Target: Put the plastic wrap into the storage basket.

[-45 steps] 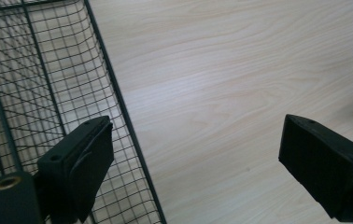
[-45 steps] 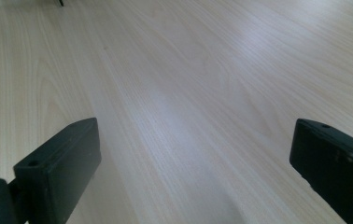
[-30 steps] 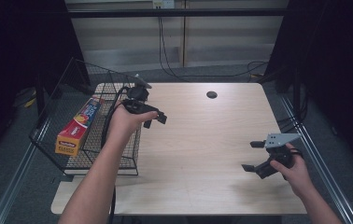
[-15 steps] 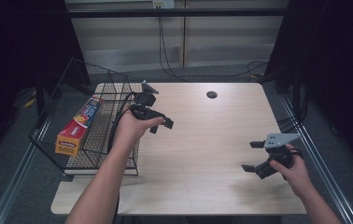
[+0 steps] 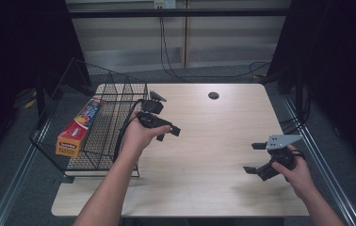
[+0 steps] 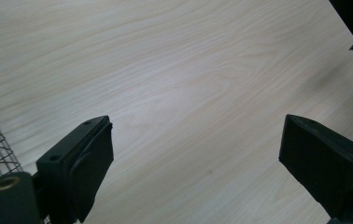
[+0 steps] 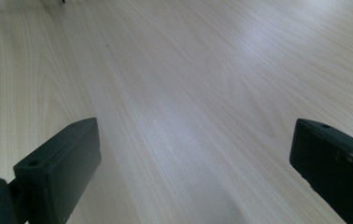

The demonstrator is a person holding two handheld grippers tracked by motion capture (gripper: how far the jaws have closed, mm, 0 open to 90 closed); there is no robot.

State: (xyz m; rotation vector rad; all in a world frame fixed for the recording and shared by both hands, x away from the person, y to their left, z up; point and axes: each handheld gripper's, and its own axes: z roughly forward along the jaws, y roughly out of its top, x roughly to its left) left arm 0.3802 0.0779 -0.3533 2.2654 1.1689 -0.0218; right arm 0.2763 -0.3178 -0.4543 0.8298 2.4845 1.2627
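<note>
Pale wood table bare beneath both wide-open, empty tongs, left tongs beside wire basket holding orange box, right tongs apparently waiting.

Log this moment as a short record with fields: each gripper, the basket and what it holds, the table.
left gripper: jaws wide open, nothing between them, held over the table just right of the basket
right gripper: jaws wide open, nothing between them, low over the table's right side
wire basket: black, at the table's left edge
box: long, orange and red, lying along the basket's left wall
table: pale wood, dark round hole near the far edge
</note>
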